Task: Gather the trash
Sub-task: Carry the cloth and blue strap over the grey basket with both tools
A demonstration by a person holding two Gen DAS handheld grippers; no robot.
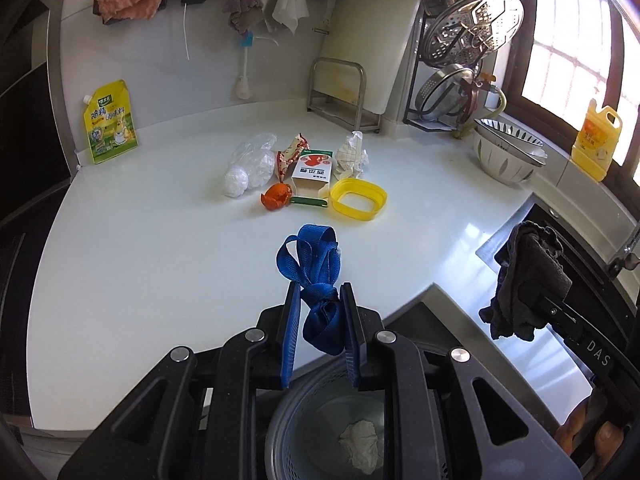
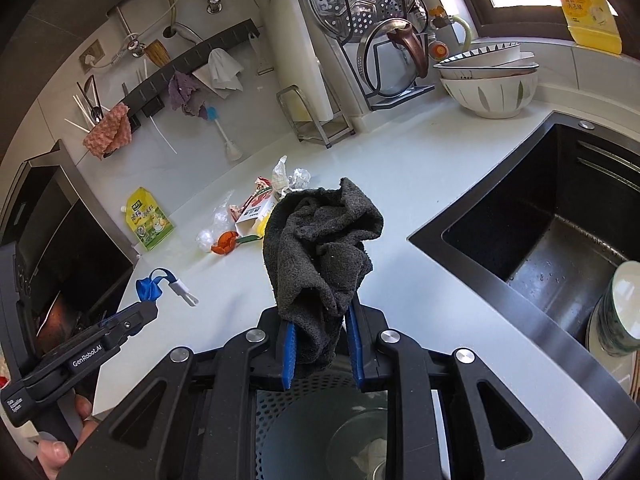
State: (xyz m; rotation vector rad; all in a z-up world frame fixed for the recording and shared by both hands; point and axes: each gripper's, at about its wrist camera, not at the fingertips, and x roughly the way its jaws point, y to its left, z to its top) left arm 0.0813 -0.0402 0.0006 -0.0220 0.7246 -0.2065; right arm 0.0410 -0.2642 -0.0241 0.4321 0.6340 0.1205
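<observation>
My left gripper (image 1: pixel 320 300) is shut on the knot of a blue strap (image 1: pixel 314 256), whose loops stick out ahead of the pads. In the right wrist view the left gripper (image 2: pixel 149 305) holds that strap (image 2: pixel 149 286) with a white clip (image 2: pixel 183 293) hanging off it. My right gripper (image 2: pixel 320 322) is shut on a crumpled dark grey cloth (image 2: pixel 320 244), which the left wrist view shows at the right (image 1: pixel 528 276). A grey perforated bin (image 1: pixel 280 432) with a white paper wad (image 1: pixel 360 444) inside sits below both grippers. Further back on the white counter (image 1: pixel 160 260) lies a trash pile: a carton (image 1: pixel 313 172), orange peel (image 1: pixel 275 196), a yellow ring (image 1: pixel 357 200), a plastic bag (image 1: pixel 254 158) and crumpled paper (image 1: pixel 352 154).
A black sink (image 2: pixel 560 240) with dishes in it opens on the right. Stacked bowls (image 2: pixel 488 80), a rack of steamer lids (image 2: pixel 360 8) and a yellow oil bottle (image 1: pixel 596 142) stand at the back right. A yellow seasoning pouch (image 1: pixel 110 124) leans at the back left beside a dark stove.
</observation>
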